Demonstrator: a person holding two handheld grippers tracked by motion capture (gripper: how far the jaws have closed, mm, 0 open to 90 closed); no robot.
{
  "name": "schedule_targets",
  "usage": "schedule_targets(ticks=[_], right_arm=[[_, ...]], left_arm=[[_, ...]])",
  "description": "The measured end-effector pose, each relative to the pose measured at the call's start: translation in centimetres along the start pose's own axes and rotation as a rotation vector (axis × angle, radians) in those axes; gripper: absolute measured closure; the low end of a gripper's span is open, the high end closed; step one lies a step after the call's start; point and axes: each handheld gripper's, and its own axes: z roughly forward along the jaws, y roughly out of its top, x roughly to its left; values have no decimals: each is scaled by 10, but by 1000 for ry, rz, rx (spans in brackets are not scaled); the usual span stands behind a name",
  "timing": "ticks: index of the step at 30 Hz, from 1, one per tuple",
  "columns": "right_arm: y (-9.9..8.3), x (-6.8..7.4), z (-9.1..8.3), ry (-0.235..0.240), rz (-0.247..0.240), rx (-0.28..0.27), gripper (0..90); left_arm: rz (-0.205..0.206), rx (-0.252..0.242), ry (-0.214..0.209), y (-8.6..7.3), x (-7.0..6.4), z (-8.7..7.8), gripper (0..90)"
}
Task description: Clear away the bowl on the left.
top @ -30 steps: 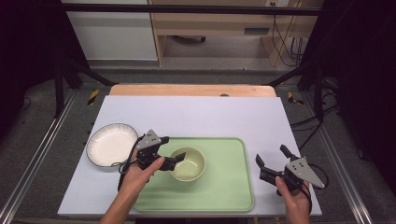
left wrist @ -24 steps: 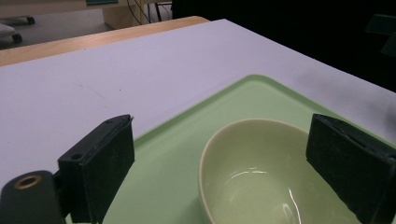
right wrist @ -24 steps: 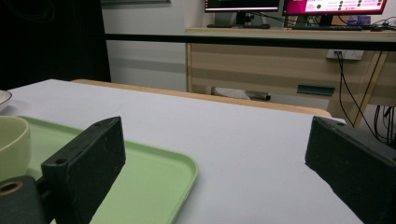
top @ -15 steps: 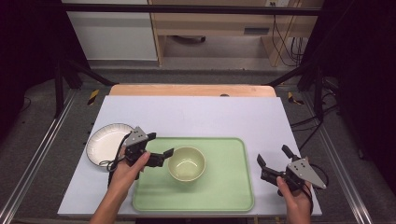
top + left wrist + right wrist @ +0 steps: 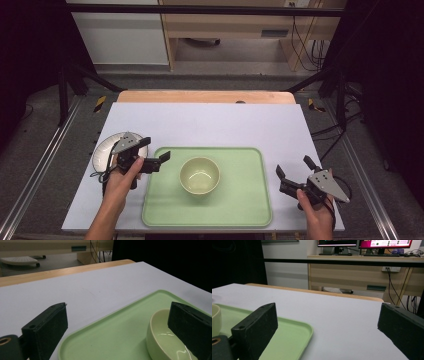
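Note:
A pale yellow-green bowl (image 5: 200, 175) stands empty and upright near the middle of a light green tray (image 5: 240, 205). My left gripper (image 5: 156, 149) hovers at the tray's left edge, open and holding nothing, its jaws pointing right toward the bowl. In the left gripper view the bowl (image 5: 162, 340) sits partly behind the right jaw, on the tray (image 5: 110, 335). My right gripper (image 5: 294, 167) is open and empty on the white table just right of the tray. The right gripper view has the tray's corner (image 5: 289, 337) and the bowl's edge (image 5: 215, 320) at far left.
A white plate (image 5: 105, 152) lies on the table left of the tray, partly hidden by my left hand and gripper. The white table top (image 5: 215, 125) stretches back to a wooden strip (image 5: 205, 96). Dark frame posts and rails flank both sides.
My left gripper has drawn back leftward from the bowl's rim to the tray's left edge, open. The bowl stays on the tray. The right gripper has barely moved.

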Motion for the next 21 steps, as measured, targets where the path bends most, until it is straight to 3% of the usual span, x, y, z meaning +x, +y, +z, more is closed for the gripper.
schedule_targets(ticks=[10,12,19,21], right_arm=[[0,-1,0,-12,0,-3,32],[0,-1,0,-14,0,-5,32],[0,-1,0,-15,-4,-6,32],[0,-1,0,-14,-8,-7,32]], left_arm=[[19,-32,14,-3,8,-9,19],[47,-25,31,-4,9,-12,19],[70,-35,61,-8,13,-21,19],[84,-59,103,-10,15,-27,24]])
